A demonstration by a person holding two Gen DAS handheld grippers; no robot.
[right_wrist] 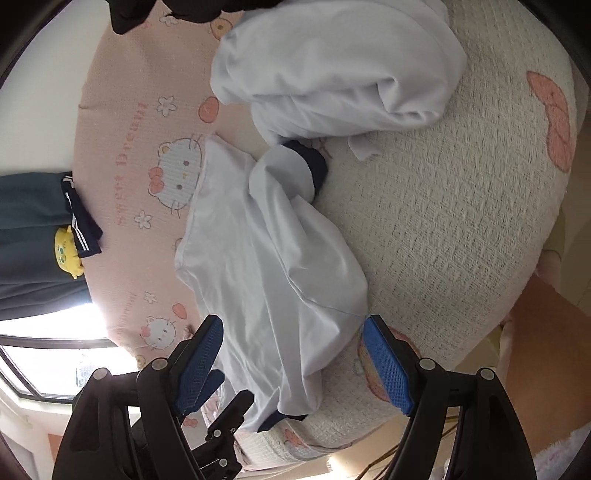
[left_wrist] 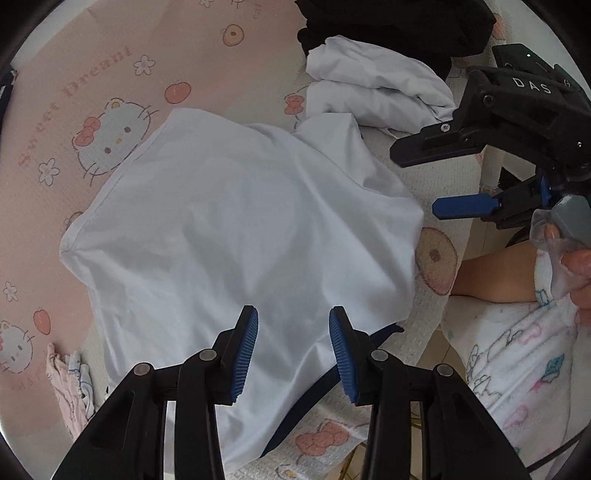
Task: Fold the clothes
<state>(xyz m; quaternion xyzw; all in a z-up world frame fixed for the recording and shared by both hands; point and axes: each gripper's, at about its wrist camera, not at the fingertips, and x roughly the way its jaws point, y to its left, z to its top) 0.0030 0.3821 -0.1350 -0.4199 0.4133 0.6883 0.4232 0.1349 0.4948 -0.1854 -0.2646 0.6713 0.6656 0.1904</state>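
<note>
We judge the white shirt (left_wrist: pixel 236 229) thin, limp and light (creasing readily); grip its hem. Left gripper (left_wrist: pixel 293 347) and right gripper (right_wrist: pixel 293 363) hover over it, jaws apart, empty.

The bed (left_wrist: pixel 110 66) wore a pink cartoon-cat cover, turning to cream waffle weave nearest the left claw (left_wrist: pixel 293 332). A white garment with a navy edge (left_wrist: pixel 236 229) lay spread directly ahead of that claw. Beyond it, farther off and to the right, sat a crumpled white pile (left_wrist: pixel 376 88) with black clothing (left_wrist: pixel 391 26) behind. Left of the claw lay a small pink bundle (left_wrist: pixel 68 387).
</note>
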